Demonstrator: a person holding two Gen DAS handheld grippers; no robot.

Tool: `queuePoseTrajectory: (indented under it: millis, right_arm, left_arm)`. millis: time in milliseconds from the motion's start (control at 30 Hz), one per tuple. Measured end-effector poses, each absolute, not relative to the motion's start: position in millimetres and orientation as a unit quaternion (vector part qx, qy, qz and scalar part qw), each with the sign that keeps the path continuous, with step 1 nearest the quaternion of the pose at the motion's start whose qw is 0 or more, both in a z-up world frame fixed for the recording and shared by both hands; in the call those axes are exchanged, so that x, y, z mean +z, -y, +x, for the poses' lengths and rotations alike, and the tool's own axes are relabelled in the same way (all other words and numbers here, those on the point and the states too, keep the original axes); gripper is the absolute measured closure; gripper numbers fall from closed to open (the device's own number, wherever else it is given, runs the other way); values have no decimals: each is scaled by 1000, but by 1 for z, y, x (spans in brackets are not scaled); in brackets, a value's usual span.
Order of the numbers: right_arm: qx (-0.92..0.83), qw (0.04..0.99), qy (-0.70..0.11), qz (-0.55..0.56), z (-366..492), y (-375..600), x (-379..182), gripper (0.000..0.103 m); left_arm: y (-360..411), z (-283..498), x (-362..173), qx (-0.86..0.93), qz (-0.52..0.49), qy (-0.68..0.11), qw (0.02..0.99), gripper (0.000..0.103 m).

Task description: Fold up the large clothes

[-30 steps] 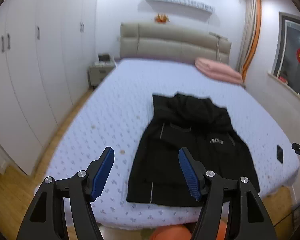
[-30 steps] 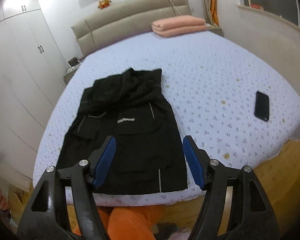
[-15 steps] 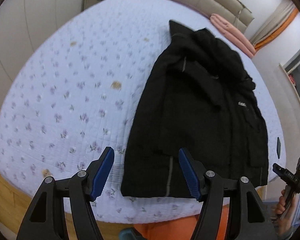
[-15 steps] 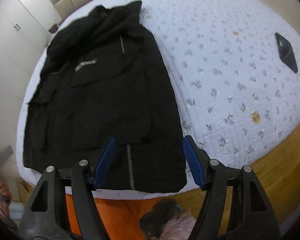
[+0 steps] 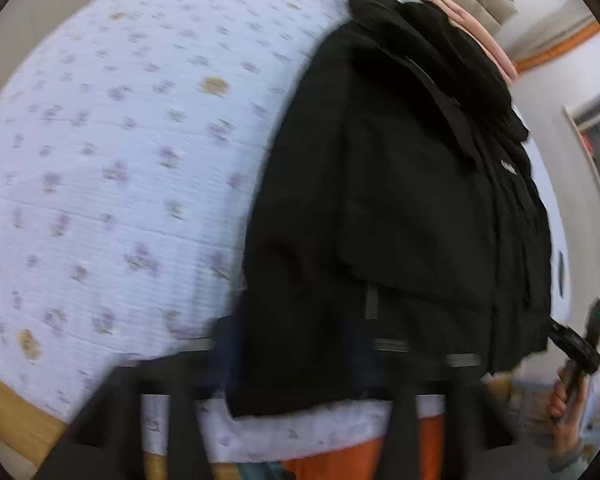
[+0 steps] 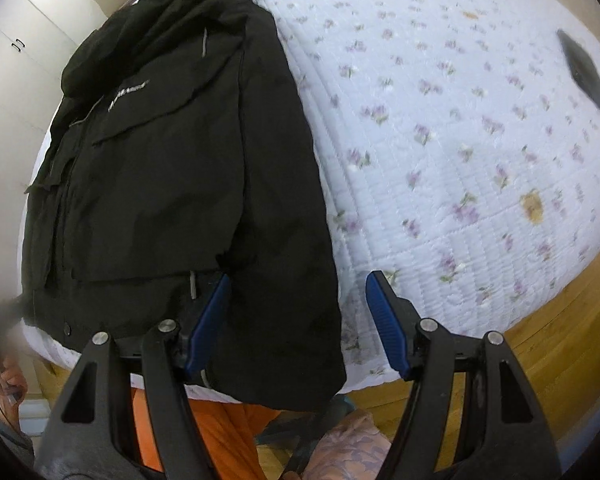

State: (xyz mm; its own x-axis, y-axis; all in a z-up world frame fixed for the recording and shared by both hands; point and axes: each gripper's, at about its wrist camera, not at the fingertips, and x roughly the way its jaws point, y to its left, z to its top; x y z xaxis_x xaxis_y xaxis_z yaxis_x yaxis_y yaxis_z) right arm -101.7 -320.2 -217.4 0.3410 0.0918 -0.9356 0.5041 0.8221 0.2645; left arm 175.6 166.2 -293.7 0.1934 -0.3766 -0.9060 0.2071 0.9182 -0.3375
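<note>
A large black jacket [image 5: 400, 200] lies flat on the bed, sleeves folded in over the front, hem hanging at the near edge; it also shows in the right wrist view [image 6: 172, 168]. My left gripper [image 5: 292, 352] is motion-blurred, with its fingers spread on either side of the jacket's left hem corner. My right gripper [image 6: 298, 320] is open, its blue pads [image 6: 384, 320] straddling the jacket's right hem corner just above the cloth. Neither gripper holds anything.
The bed has a pale floral quilt [image 6: 440, 140] and a wooden frame [image 6: 560, 320] along its near edge. A black phone [image 6: 584, 72] lies on the quilt at the right. Pink folded bedding [image 5: 472, 28] and the headboard are beyond the jacket. Orange trousers [image 6: 204, 424] show below.
Both grippers have dropped lower and moved in toward the jacket's hem corners. The left view has turned blurry from fast motion. Both stay open.
</note>
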Motion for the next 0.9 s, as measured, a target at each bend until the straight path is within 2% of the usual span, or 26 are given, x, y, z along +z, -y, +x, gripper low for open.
queuePoseTrajectory:
  millis: [100,333,500,533,567,733,800,833,867,900]
  right_arm:
    - [-126,776,-559,264,-103,315,-218,36]
    - [-104,780,-562,255,-100,305,-215,42]
    - [-98,773,-566,269,-107,310,-217,40]
    - [-94,772,-566,272,-109,311,-218,40]
    - [-91,773,-567,270,-109,310,-218,40]
    - [-98,775,-574,247,-106,304,-217,40]
    - [-104,776,-574,240,-104,303,-217,45]
    - [-106,778,-572,237,-103,301,-216,53]
    - [-107,781,-570,230,-103,300,-214,70]
    - [-109,784,-568,225,-103,298,-213,78]
  left_arm:
    - [-158,170,-285,-191,-39,-595,780,81]
    - [-166,171,-285,-197,-54,-598,775,81]
    - [-175,174,-294,-200,-83,-608,764,69]
    - [-176,174,-295,-201,-87,-610,761,60]
    - [-176,173,-297,-204,-90,-612,759,56]
    - [-161,168,-295,-193,-56,-603,772,57]
    - [-154,165,-293,-189,-37,-599,777,69]
    - [-151,164,-292,-187,-29,-596,781,80]
    - [-149,163,-289,-185,-21,-592,784,88]
    - [-147,163,-286,-186,-18,-589,786,90]
